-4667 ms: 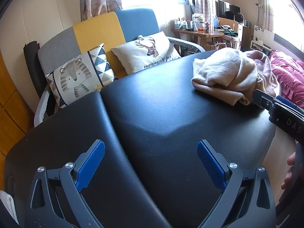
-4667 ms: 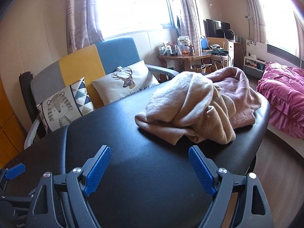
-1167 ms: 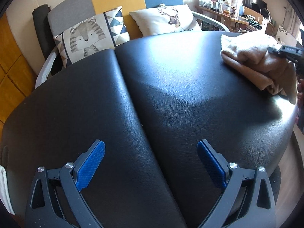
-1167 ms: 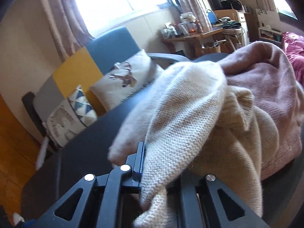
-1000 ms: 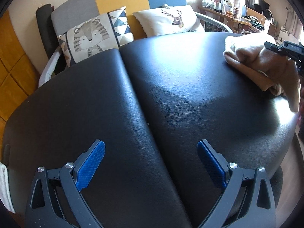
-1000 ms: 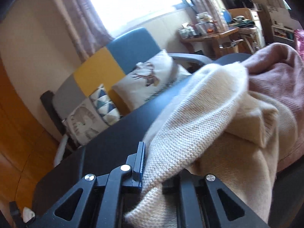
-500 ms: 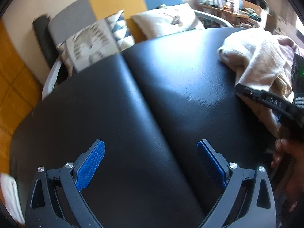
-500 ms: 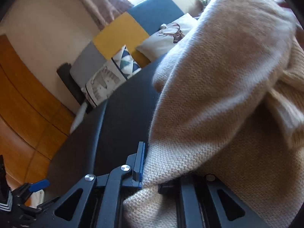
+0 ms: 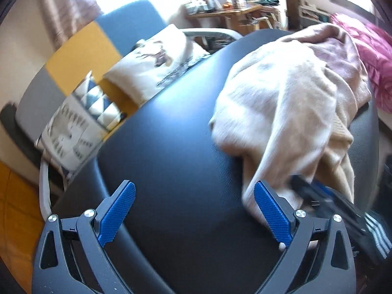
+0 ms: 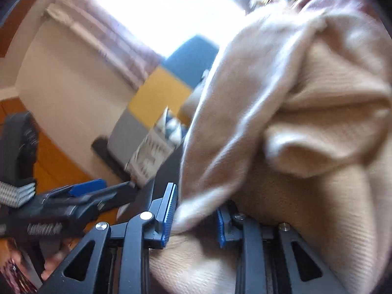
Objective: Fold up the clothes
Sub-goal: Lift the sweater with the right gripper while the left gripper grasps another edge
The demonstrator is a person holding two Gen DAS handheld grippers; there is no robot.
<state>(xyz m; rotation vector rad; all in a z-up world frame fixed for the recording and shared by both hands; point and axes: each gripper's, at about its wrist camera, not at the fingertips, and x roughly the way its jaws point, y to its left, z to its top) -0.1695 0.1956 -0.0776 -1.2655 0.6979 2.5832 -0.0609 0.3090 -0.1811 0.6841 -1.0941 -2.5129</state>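
A cream knitted sweater lies crumpled on the black padded table, on top of a pinkish garment. My left gripper is open and empty, just left of the sweater's near edge. My right gripper has its jaws partly apart with a fold of the cream sweater between them; the cloth fills most of that view. The right gripper also shows in the left wrist view against the sweater's near edge. The left gripper shows in the right wrist view.
A sofa with a tiger cushion and a deer cushion stands behind the table. A wooden desk with clutter is at the back. A pink bedspread lies at the right.
My right gripper has pulled the cream sweater toward me and its jaws have loosened from fully shut. My left gripper has swung right, close to the sweater and the right gripper.
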